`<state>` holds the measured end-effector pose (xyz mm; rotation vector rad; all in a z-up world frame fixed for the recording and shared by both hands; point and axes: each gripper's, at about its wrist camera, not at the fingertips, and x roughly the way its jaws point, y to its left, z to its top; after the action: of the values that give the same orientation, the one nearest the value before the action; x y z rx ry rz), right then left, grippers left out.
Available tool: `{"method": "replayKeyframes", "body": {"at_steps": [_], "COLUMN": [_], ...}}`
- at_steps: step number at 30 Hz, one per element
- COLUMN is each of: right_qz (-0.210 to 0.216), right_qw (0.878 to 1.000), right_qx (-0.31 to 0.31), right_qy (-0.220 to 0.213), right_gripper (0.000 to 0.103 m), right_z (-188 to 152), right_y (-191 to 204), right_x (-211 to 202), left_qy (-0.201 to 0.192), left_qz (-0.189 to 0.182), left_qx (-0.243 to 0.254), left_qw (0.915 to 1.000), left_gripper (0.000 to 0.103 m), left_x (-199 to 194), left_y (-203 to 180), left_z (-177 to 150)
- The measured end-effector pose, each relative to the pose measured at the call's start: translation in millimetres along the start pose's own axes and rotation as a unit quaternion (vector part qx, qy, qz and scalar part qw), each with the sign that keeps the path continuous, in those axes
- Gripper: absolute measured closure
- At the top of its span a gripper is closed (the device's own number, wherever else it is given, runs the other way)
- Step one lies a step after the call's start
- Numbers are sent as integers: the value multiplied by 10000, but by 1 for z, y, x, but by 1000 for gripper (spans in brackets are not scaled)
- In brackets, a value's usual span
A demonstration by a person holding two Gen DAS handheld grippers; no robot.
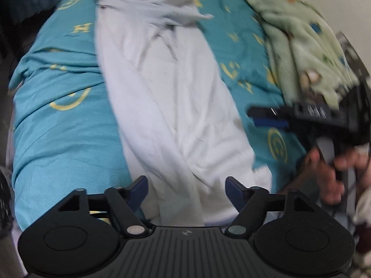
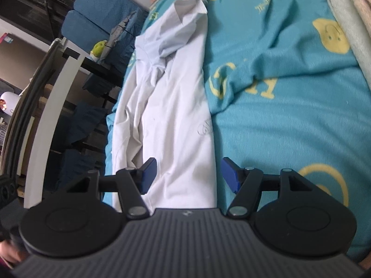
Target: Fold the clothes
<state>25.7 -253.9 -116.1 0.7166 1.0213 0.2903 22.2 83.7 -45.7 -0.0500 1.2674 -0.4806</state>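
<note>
We hold both the left gripper [image 1: 186,186] and right gripper [image 2: 189,172] spread wide and empty at the bottom of each frame, poised over the near end of the long white garment [image 1: 167,97] running up the teal bedsheet [image 1: 65,120], apparently ready to pinch its hem for the next fold.

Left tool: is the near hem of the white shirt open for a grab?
Probably yes. The left tool is open with the white shirt lying flat between its fingers on the teal bedsheet; nothing covers the near end.
</note>
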Motion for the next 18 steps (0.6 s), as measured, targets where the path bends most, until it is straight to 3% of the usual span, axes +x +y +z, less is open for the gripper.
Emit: {"method": "replayKeyframes", "body": {"at_steps": [6,11,15,17,18], "right_qz": [-435,-530,-300,-376,-400], "right_qw": [9968,9926,9870,9865,9864], "right_qx": [134,-160,-173,-311,-342], "right_qy": [650,1085,1570,1562,1557], "right_gripper": [39,39,40,43,49], "right_z": [-17,-35,-51,-57,-58], "right_y": [1,17,26,32,33], "right_x": [12,19,27,27,28], "left_qy": [644,1081,1305,1454,1506], "left_qz": [95,-123,-321,-458,-485], "left_qx": [-830,-751,-666,-572,-518], "left_qw": [9944,9912,9887,9867,9860], "left_gripper": [24,23,23,27,34], "left_x": [45,61,66,68,68], "left_y": [33,34,31,28,26], "left_z": [13,15,14,13,13]}}
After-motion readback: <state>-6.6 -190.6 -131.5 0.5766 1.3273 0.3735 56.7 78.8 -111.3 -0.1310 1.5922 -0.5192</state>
